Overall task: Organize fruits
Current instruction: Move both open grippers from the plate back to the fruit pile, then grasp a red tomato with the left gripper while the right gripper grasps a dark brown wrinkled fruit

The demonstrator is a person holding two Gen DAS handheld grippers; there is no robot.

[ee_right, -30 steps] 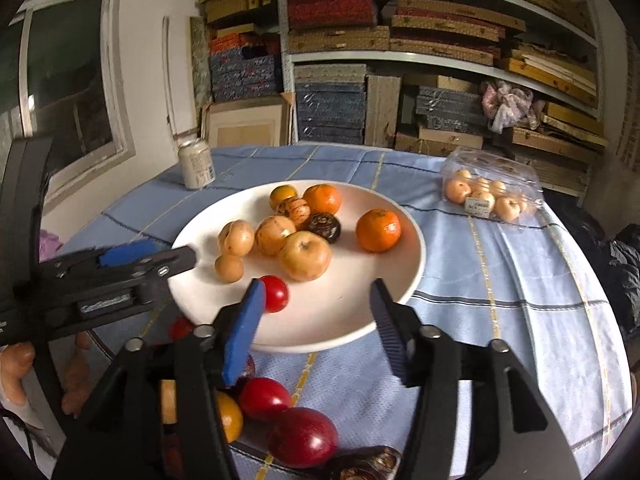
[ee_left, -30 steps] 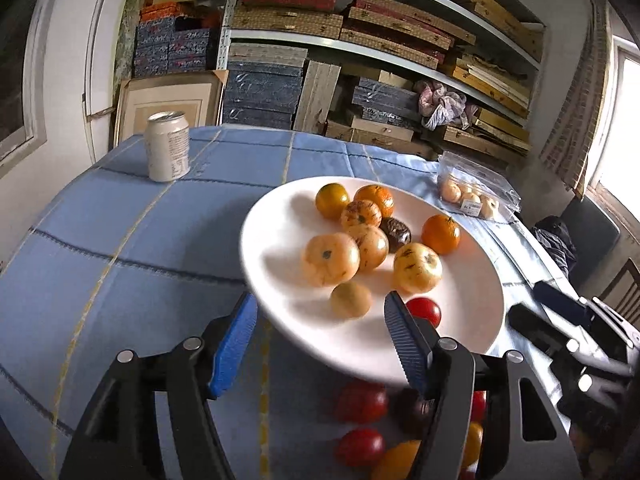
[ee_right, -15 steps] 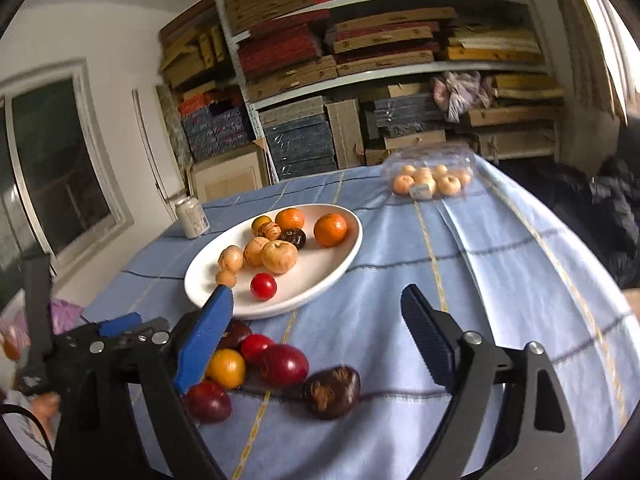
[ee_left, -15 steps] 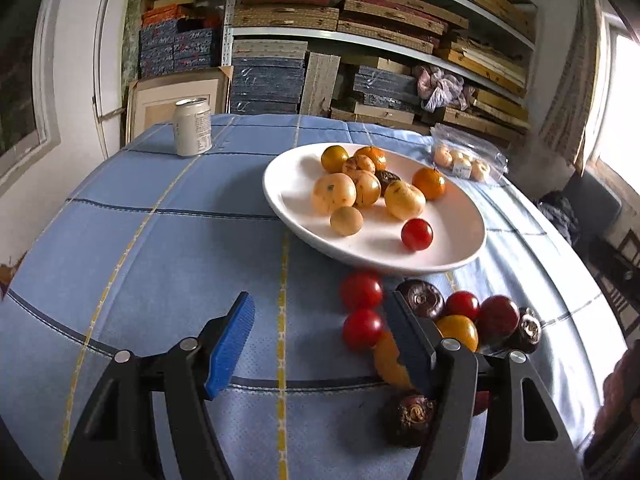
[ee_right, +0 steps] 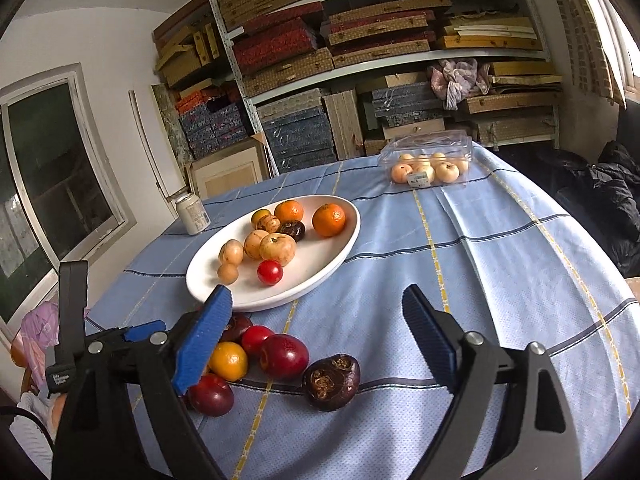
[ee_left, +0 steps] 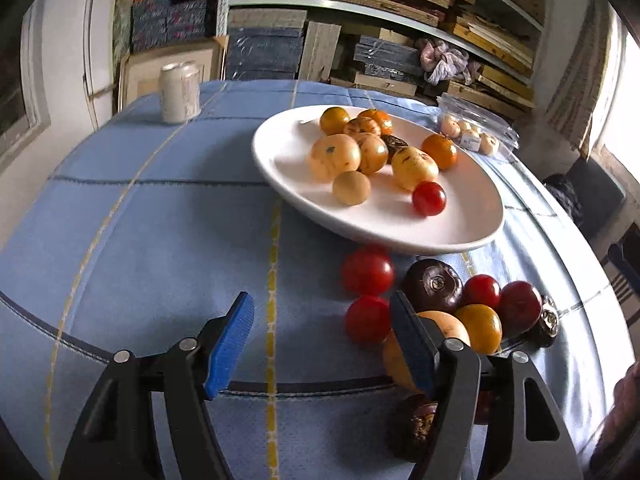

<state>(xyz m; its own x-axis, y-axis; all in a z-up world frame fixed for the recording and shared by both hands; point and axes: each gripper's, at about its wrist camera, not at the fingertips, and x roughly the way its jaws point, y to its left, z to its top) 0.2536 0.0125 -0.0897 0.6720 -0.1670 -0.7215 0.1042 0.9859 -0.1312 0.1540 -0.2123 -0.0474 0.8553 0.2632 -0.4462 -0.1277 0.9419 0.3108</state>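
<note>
A white oval plate [ee_left: 472, 232] [ee_right: 340, 256] on the blue tablecloth holds several yellow, orange and dark fruits and one red tomato [ee_left: 429, 198] [ee_right: 270, 272]. In front of it lies a loose cluster: red tomatoes [ee_left: 367, 273], a dark mangosteen [ee_left: 434, 285], an orange fruit [ee_left: 482, 326], a red plum [ee_right: 284, 356] and a dark fruit [ee_right: 332, 381]. My left gripper [ee_left: 322, 334] is open and empty, just left of the cluster. My right gripper [ee_right: 316, 326] is open and empty, above the cluster's right side.
A drink can [ee_left: 179, 93] [ee_right: 193, 213] stands at the table's far left. A clear plastic box of pale fruits [ee_left: 472, 133] [ee_right: 428, 164] sits at the far right. Shelves of stacked boxes fill the back wall. The left gripper's body [ee_right: 80, 344] shows in the right wrist view.
Both grippers have pulled back from the plate toward the table's near edge, staying open. The loose fruit cluster in front of the plate is now in full view.
</note>
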